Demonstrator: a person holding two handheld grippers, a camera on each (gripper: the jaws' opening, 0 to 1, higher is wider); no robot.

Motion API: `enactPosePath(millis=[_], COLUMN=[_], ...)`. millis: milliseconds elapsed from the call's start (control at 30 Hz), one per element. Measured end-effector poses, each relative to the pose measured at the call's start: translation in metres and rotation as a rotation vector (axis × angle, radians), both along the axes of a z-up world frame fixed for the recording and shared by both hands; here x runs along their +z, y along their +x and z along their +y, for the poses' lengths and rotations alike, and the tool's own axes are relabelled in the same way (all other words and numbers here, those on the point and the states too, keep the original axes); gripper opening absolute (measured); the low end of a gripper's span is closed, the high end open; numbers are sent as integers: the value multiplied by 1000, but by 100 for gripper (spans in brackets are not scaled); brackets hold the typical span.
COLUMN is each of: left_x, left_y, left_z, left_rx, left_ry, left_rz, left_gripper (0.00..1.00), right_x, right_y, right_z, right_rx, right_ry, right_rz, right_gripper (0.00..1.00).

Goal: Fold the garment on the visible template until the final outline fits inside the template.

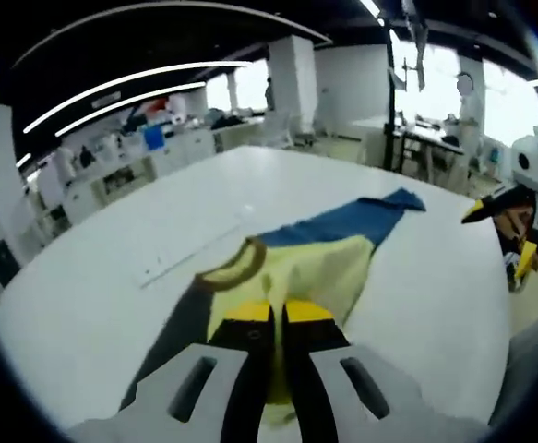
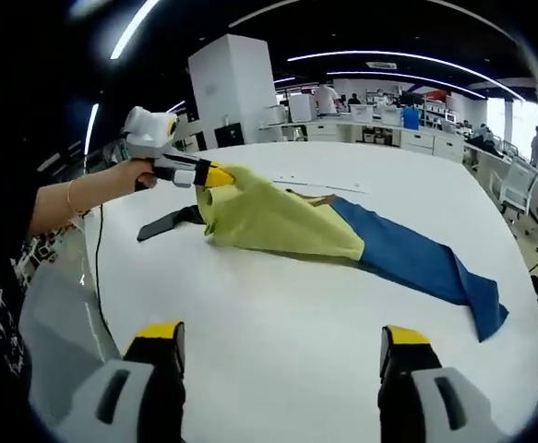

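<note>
On the white table, garment pinched in left gripper, right gripper spread

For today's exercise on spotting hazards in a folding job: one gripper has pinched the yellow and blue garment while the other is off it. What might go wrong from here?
1. The left gripper alone lifts the garment by its yellow end; pulling further could drag the blue end and crease it.
2. The right gripper, jaws open, holds nothing, so a fold could go crooked.
3. The blue tip lies near the table edge and might slide off.
</note>
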State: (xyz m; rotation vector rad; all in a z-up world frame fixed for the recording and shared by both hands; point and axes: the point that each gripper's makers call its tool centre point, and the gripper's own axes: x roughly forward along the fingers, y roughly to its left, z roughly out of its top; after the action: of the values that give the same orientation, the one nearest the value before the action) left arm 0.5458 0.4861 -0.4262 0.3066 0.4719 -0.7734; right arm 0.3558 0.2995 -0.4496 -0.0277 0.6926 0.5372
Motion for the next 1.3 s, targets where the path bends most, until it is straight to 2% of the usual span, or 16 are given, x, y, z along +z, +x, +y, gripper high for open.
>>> enactPosePath(millis=[200,400,600,833,1000,1133,1300], left_x=[-23,-41,-54,-68,-68,-55,-42], left_y=[19,28,38,41,42,41,35], left_z=[5,5,6,17,29,39,55], left_rx=[15,14,13,27,71,93,102], left_ry=[38,84,118,164,144,90,88], left_rz=[27,31,36,49,67,65,41], left_gripper=[0,0,1,4,12,17,20], right_x=[-5,-10,-13,-14,-16,-15,-9], right_y=[5,10,13,17,18,20,23], right_z=[3,4,9,9,11,14,20], right_rx=[-11,-23,-32,-50,-64,-76,-71], right_ry=[1,-12,-1,2,6,18,29], right_rz=[12,18,26,32,40,41,30], right_gripper=[85,84,84,83,82,82,81])
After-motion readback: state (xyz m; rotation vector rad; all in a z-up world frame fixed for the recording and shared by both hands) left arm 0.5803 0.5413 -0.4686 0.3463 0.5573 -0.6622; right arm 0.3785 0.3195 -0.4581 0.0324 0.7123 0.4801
